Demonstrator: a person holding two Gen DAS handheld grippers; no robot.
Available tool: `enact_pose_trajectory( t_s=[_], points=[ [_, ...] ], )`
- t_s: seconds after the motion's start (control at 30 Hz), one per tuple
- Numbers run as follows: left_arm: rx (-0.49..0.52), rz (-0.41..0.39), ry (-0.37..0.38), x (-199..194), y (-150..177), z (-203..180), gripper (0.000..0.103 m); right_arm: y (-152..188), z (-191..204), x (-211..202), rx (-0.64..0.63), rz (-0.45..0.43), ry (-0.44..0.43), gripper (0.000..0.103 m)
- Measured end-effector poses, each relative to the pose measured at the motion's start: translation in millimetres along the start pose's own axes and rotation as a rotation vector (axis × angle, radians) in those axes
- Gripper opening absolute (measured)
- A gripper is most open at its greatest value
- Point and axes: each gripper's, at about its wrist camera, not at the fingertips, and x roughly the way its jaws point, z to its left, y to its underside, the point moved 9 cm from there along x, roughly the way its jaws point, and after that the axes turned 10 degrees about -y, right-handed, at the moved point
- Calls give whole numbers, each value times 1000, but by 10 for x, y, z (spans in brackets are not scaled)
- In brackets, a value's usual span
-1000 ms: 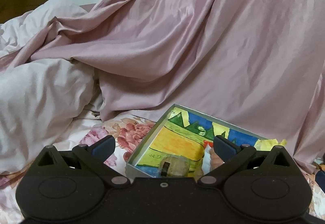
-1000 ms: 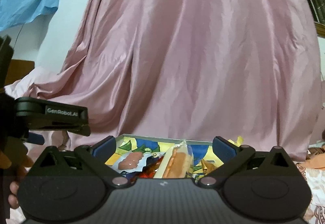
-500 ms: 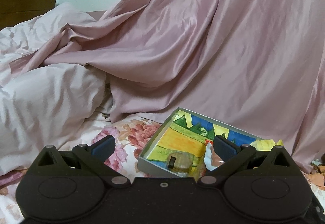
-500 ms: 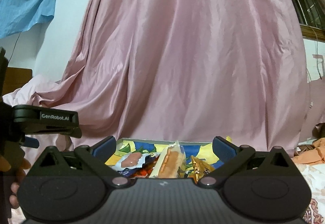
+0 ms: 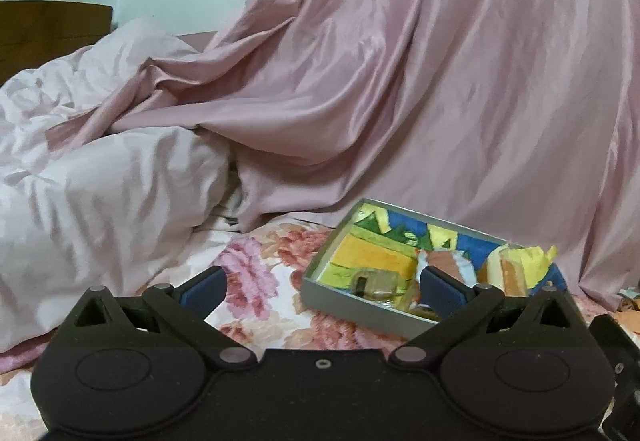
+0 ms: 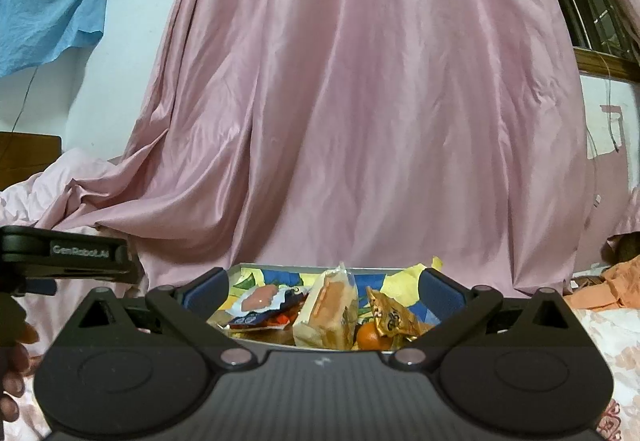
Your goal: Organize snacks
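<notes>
Snacks — several wrapped items are held in a shallow grey box with a brightly painted inside, which is set on a floral bedsheet at the foot of a hanging pink satin drape.

Contents seen from the right wrist view: a red, white and blue packet; a clear-wrapped cake bar, propped on end; a gold foil packet; a small orange fruit, touching the foil packet. A round clear-wrapped snack is seen near the box's front wall in the left wrist view.

Left hand-held gripper: spread wide, nothing held, placed just in front of the box's left corner.

Right hand-held gripper: spread wide, nothing held, with the box framed between its fingers.

A pale crumpled duvet is noted to the left — touching the drape.
</notes>
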Motion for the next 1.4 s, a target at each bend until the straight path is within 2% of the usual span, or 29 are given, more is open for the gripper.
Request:
enact_pose_trajectory(
  t_s=[0.3, 0.7, 0.93, 1.4],
  points=[
    [36, -40, -11, -219, 83, 197, 102, 90, 20, -143, 13, 11, 35, 103],
    [114, -96, 40, -659, 359, 338, 102, 165, 174, -526, -23, -4, 60, 103],
    [120, -122, 62, -858, 472, 441, 102, 178, 274, -776, -20, -33, 72, 103],
    [84, -133, 83, -1092, 683, 842, 102, 309, 515, -1004, -13, 28, 89, 103]
  ],
)
